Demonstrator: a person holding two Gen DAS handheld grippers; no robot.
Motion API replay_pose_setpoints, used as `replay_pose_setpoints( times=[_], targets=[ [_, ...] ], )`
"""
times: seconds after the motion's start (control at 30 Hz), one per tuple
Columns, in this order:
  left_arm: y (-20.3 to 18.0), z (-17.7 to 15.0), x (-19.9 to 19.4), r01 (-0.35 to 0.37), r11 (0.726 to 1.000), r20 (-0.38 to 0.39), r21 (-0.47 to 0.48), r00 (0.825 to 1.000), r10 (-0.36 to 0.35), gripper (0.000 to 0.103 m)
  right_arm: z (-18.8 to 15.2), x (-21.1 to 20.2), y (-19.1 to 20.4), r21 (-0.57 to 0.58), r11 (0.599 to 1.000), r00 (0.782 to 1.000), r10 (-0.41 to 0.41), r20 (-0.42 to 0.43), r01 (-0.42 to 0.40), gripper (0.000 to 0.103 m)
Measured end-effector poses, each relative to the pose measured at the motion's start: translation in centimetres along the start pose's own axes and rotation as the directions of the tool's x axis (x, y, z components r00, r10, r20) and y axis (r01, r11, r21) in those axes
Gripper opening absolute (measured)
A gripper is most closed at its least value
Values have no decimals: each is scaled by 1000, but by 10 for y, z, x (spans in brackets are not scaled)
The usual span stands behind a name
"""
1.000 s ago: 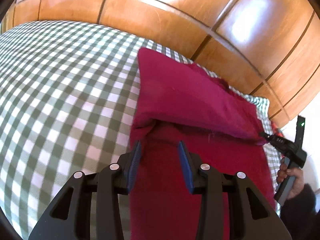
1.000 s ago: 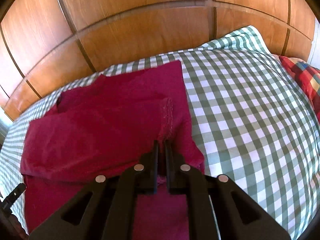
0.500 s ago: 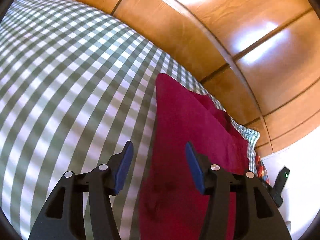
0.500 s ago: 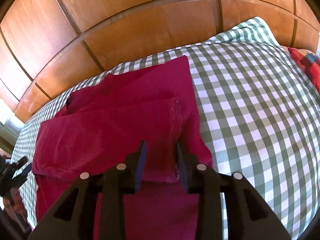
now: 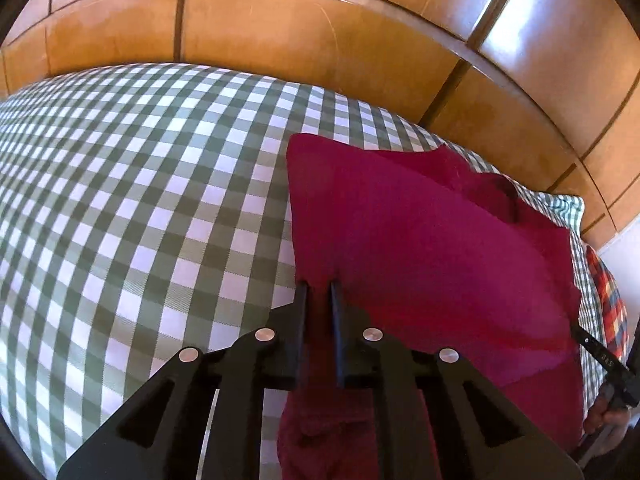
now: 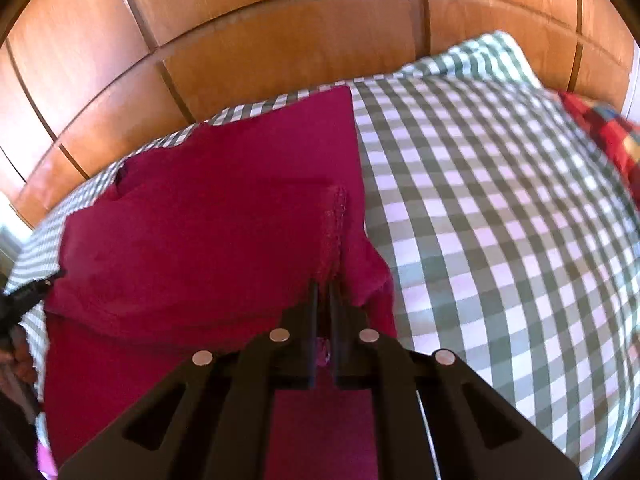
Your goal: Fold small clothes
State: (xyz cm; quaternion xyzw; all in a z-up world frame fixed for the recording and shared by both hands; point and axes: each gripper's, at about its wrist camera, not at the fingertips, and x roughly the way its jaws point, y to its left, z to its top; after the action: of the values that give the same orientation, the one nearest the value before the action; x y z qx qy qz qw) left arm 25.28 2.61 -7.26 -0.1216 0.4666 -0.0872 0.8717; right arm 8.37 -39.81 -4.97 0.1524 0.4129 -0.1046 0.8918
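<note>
A dark red garment (image 5: pixel 420 240) lies partly folded on the bed, an upper layer lying over a lower one. My left gripper (image 5: pixel 319 286) is at its left edge, jaws closing to a narrow gap with red fabric pinched between the pads. In the right wrist view the same garment (image 6: pixel 220 220) fills the left half. My right gripper (image 6: pixel 324 286) is closing on the stitched hem at the right edge, cloth between its pads. The right gripper's black tip (image 5: pixel 580 330) also shows at the cloth's far corner in the left wrist view.
The garment rests on a green-and-white checked bedsheet (image 5: pixel 140 200) that reaches back to a wooden panelled headboard (image 5: pixel 280 32). A red plaid cloth (image 6: pixel 600 128) lies at the bed's right side. A hand (image 5: pixel 604 416) holds the right gripper's handle.
My left gripper, open a second ago, swung along the garment's left edge and closed on it. The right gripper opened briefly and closed again on the hem.
</note>
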Motion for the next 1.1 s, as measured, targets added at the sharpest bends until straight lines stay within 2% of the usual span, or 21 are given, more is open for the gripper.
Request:
replay_pose_setpoints(
  times=[0.03,0.1,0.13,0.2,0.27,0.3,0.37,0.4,0.43,0.47,0.53,0.63,0.73,0.8,0.9,1.0,1.1],
  targets=[
    [1,0,-3,-8,1000,3,-12,1000,8,15,3,-1,2,-10,1000,1000,-12,8,13,4],
    [3,-1,-20,-43,998,56,-36,997,45,16,10,-4,6,-33,998,999,-44,30,45,4],
    [1,-3,-33,-34,999,102,-30,994,37,16,16,-6,6,-37,998,997,-58,41,60,4],
    [-6,-10,-45,0,1000,138,6,990,-1,16,22,-5,5,-31,996,995,-84,57,86,4],
    [-16,-16,-42,-11,998,121,67,993,3,16,25,2,4,-30,992,991,-119,57,121,4],
    [-22,-21,-31,-67,991,93,118,994,56,16,24,10,4,-38,990,990,-136,38,137,5],
    [-25,-28,-5,-135,975,19,175,991,133,19,18,22,5,-64,987,989,-149,16,149,5],
    [-24,-30,-2,-146,973,35,180,989,142,22,16,21,7,-78,984,987,-157,27,159,6],
    [-22,-31,-2,-169,969,57,181,985,161,31,15,16,9,-92,981,985,-170,29,172,9],
    [-18,-30,-4,-169,972,53,161,985,163,33,15,11,9,-91,980,984,-174,28,176,14],
    [-9,-27,-10,-130,987,32,95,991,128,33,14,-5,8,-74,982,984,-169,57,173,59],
    [4,-35,-32,-107,993,39,44,994,105,38,7,-34,9,-74,986,984,-141,113,149,62],
    [15,-54,-54,-81,996,56,34,995,79,44,-11,-51,10,-83,989,987,-114,112,123,72],
    [17,-68,-68,-57,998,44,32,997,56,44,-29,-56,10,-96,990,991,-99,84,107,75],
    [32,-106,-88,35,999,-9,28,999,-35,44,-64,-60,5,-122,987,995,-100,22,101,76],
    [41,-145,-103,135,991,-54,24,990,-134,44,-92,-65,-5,-132,985,994,-110,-23,106,76],
    [44,-177,-124,196,980,-67,46,979,-193,44,-120,-77,-23,-100,992,994,-87,-73,79,76]
  ],
)
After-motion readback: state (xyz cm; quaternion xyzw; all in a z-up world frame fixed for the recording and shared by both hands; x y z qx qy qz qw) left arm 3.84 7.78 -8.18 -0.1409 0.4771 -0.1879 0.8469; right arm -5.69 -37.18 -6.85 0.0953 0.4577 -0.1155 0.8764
